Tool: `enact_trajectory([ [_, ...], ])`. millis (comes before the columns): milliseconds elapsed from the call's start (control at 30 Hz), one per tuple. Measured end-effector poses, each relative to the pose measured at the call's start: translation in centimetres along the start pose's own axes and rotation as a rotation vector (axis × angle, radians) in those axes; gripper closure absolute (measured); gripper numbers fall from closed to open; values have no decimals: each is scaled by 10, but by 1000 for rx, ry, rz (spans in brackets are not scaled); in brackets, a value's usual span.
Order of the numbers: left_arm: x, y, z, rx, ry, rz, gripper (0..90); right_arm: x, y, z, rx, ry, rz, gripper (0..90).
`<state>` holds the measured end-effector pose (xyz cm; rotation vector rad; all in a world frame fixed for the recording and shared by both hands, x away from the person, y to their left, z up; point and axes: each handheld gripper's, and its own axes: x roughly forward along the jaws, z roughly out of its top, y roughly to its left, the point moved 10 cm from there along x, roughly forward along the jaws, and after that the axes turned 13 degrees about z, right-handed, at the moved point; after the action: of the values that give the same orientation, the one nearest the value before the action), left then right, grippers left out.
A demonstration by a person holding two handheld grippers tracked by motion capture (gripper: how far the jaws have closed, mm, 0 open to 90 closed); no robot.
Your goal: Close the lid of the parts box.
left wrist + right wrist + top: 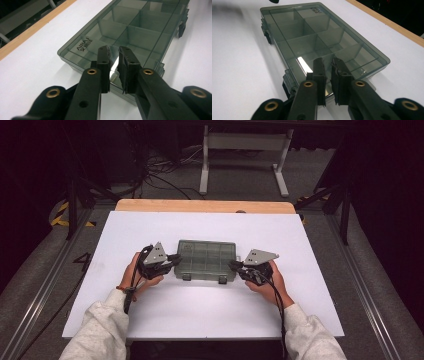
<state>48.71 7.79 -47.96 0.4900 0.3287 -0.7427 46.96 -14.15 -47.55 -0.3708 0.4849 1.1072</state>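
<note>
Organizer box [206, 259], smoky clear plastic with its lid closed, lies mid-table [210, 315]; left gripper [176, 258] and right gripper [233, 265] sit at its 2 ends, jaws slightly parted, grasping nothing

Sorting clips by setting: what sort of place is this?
Probably a lab or workshop recording bench: a white table on metal rails, tangled cables on grey carpet, and a compartment box laid out.

gripper [327, 65] over smoky compartment box [312, 35]

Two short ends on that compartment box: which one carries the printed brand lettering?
The end at the left gripper: on the box, the lettering sits on the lid corner just beyond its jaws.
</note>
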Motion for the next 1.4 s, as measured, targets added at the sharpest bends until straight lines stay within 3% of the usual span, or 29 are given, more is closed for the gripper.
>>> enact_trajectory([
  [133,-2,0,2,-8,-14,4,710,-2,-1,1,-8,-7,-18,739],
  [367,-4,-1,7,-19,-44,10,516,-6,-6,5,4,-39,-61,478],
  [467,-4,0,7,-29,-51,11,469,-7,-7,6,10,-47,-64,427],
  [600,-3,1,6,-38,-47,24,366,-8,-10,6,25,-62,-98,294],
  [633,-3,2,6,-41,-45,32,291,-8,-11,6,29,-64,-109,262],
  [833,-3,2,5,-56,-39,44,161,-11,-15,8,43,-83,-144,130],
  [967,-3,3,6,-78,-59,58,83,-11,-15,9,43,-96,-147,81],
  [1100,-3,2,5,-67,-61,50,40,-8,-14,8,35,-83,-157,63],
  [1400,-6,6,3,-61,-57,76,38,-6,-14,6,20,-71,-169,68],
])
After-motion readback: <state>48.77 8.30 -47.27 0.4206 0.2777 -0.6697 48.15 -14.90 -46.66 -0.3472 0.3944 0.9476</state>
